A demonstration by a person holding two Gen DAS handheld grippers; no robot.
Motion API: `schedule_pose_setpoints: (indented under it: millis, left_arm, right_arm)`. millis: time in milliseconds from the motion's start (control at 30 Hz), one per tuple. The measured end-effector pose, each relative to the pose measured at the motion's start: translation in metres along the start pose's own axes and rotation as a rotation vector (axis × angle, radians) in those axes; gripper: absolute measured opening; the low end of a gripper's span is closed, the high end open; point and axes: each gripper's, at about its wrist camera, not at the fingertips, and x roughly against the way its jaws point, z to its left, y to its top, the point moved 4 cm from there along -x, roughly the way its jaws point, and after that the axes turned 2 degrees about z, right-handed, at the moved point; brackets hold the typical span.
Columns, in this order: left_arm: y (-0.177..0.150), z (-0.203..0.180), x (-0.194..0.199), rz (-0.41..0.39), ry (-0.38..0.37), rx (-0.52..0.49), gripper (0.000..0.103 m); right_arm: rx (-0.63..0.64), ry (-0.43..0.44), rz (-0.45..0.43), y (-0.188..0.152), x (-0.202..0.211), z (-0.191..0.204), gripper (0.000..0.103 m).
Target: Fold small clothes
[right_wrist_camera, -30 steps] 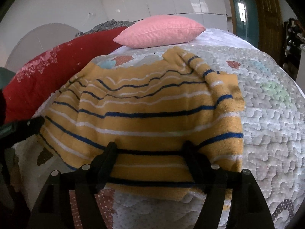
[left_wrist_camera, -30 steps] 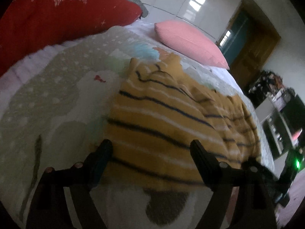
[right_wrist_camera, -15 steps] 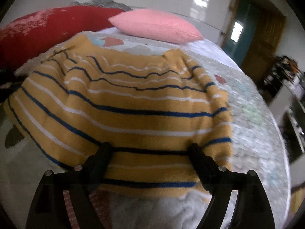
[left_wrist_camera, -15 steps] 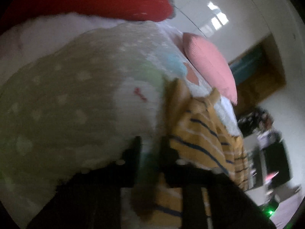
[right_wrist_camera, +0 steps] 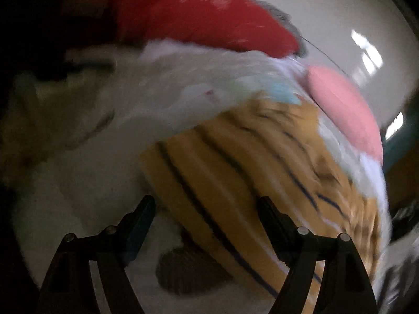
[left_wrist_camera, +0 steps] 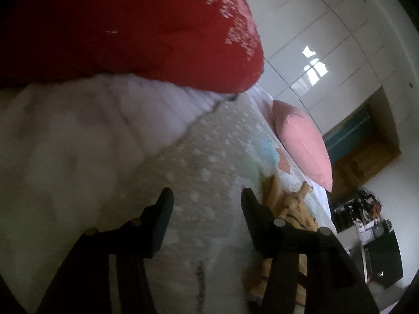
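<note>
1. We see the yellow striped sweater (right_wrist_camera: 262, 183) lying spread on the bed's quilt (left_wrist_camera: 204, 157), below the pink pillow (left_wrist_camera: 303, 146) and away from the red blanket (left_wrist_camera: 117, 26) at the head of the bed.
2. Our left gripper (left_wrist_camera: 207, 198) is opening, with nothing between its jaws; it hangs over bare quilt, and the sweater shows only at its right side, partly hidden behind the right finger.
3. Our right gripper (right_wrist_camera: 207, 209) stands wide open and empty above the sweater's near edge. The right wrist view is blurred, so we cannot tell whether either finger touches the knit.
4. We judge the sweater light, soft and limp: it will sag and drape from any hold and will not keep a shape by itself. The knit looks grippy rather than slippery, and nothing about it is fragile.
5. We would take hold at the edges, pinching a hem corner or a side seam through all layers, one gripper at each end of the same edge, so the fold carries over evenly without bunching.
</note>
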Motion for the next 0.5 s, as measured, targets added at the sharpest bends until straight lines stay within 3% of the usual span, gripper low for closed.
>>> schedule_pose_setpoints:
  millis: [67,167,233,267,300,367,400,500]
  left_arm:
    - [0.002,0.006,0.0,0.0,0.009,0.008,0.052]
    - [0.005,0.01,0.001,-0.001,0.006,0.021,0.052]
    - [0.003,0.008,0.001,0.0,0.002,0.018,0.052]
    - [0.002,0.004,0.0,0.001,0.001,0.008,0.052]
    - [0.0,0.0,-0.001,0.003,0.004,-0.006,0.052]
    - [-0.003,-0.007,-0.001,0.004,0.01,-0.029,0.052]
    - [-0.005,-0.01,-0.001,0.005,0.01,-0.039,0.052]
    - [-0.009,-0.02,-0.001,0.002,0.009,-0.064,0.053]
  right_arm:
    - [0.037,-0.091,-0.036,0.006,-0.006,0.005,0.084]
    - [0.022,-0.224,-0.023,0.024,-0.019,-0.005,0.084]
    - [0.007,-0.246,0.01,0.037,-0.034,-0.006,0.079]
    - [-0.006,-0.237,0.022,0.041,-0.041,-0.009,0.068]
    - [-0.012,-0.227,0.03,0.045,-0.045,-0.01,0.047]
    - [-0.016,-0.226,0.033,0.051,-0.045,-0.013,0.022]
    - [-0.04,-0.204,0.024,0.052,-0.04,-0.02,0.016]
    - [-0.208,-0.125,-0.028,0.054,-0.013,-0.057,0.012]
